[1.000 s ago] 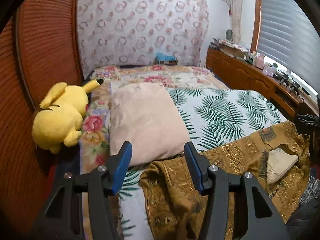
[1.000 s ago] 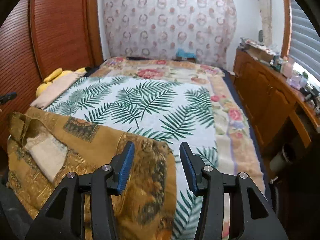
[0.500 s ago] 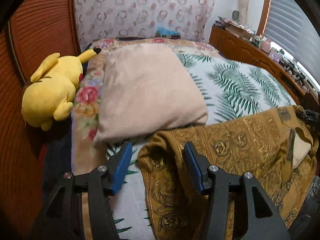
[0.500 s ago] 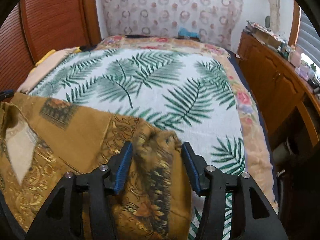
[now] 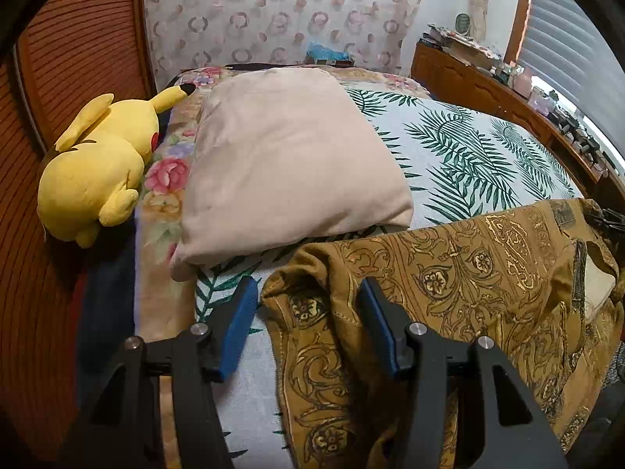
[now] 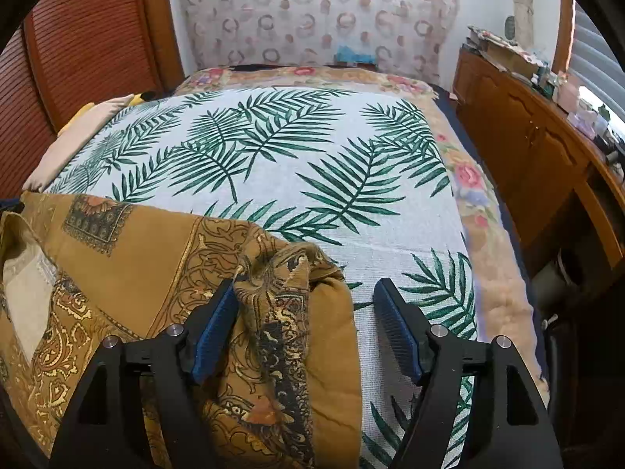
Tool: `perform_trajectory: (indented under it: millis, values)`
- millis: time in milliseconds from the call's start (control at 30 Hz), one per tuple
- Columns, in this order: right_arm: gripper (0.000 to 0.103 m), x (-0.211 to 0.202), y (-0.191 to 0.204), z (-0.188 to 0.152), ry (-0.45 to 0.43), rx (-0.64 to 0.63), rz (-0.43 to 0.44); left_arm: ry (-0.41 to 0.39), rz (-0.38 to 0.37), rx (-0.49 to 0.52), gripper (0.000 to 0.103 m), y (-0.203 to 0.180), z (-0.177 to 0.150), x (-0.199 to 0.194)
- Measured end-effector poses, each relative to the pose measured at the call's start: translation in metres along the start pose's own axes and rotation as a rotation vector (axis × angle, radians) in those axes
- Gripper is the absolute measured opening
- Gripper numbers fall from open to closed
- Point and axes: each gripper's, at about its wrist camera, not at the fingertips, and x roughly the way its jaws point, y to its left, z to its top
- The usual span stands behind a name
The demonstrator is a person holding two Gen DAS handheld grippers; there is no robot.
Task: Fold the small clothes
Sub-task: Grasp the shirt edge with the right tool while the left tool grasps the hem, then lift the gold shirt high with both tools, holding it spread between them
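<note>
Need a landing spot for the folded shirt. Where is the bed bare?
Free: the palm-leaf bedspread between the mustard garment and the floral border. Crowded: the left edge, with the beige pillow and yellow plush. Both the left gripper and right gripper straddle garment corners.

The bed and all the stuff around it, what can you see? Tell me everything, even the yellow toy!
Garment: one, mustard gold with dark ornate print, spread across the near end of the bed.
Bedspread: one, white with green palm leaves, covering the bed.
Pillow: one, pale pink-beige, on the bed's left side.
Plush toy: one, yellow, beside the pillow against the wooden wall.
Cabinet: one, brown wood, right of the bed, cluttered with small items.
Curtain: one, pale with pink rings, behind the bed.
Left gripper: black with blue pads, open around the garment's left corner.
Right gripper: same colours, open around its right corner.
</note>
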Motion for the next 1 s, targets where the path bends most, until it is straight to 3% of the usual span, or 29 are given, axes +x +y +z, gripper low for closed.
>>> perform_trajectory:
  millis: [267,300,333,367,500,533,633,733,867,1000]
  values:
    - [0.075,0.0,0.001,0.0,0.0,-0.003,0.001,0.011,-0.003,-0.005,0.054,0.0,0.003,0.001]
    - [0.071,0.0,0.002,0.001,0.0,-0.01,0.008,0.016,-0.009,-0.001,0.053,0.0,0.003,0.001]
    - [0.067,-0.002,0.004,0.0,-0.003,-0.024,0.027,0.024,-0.018,0.007,0.052,-0.002,0.004,0.001]
    - [0.055,-0.003,0.007,0.001,-0.003,-0.036,0.041,0.033,-0.027,0.02,0.05,-0.004,0.005,0.001]
    - [0.017,-0.006,0.018,0.001,0.014,-0.086,0.105,0.057,-0.089,0.034,0.014,-0.009,0.008,-0.001]
    - [0.015,-0.006,0.022,0.001,0.013,-0.097,0.112,0.057,-0.097,0.035,0.005,-0.01,0.007,-0.003]
    - [0.009,-0.017,0.027,-0.003,-0.023,-0.1,0.139,0.0,-0.102,0.043,0.002,-0.018,0.004,-0.021]
    - [0.007,-0.043,0.031,-0.007,-0.092,-0.071,0.168,-0.127,-0.115,-0.002,0.002,-0.027,-0.001,-0.066]
    - [0.007,-0.1,0.034,-0.008,-0.221,0.002,0.249,-0.298,-0.108,-0.015,0.002,-0.044,-0.014,-0.127]
    - [0.007,-0.16,0.053,-0.005,-0.347,-0.054,0.222,-0.411,-0.128,-0.034,0.002,-0.047,-0.017,-0.175]
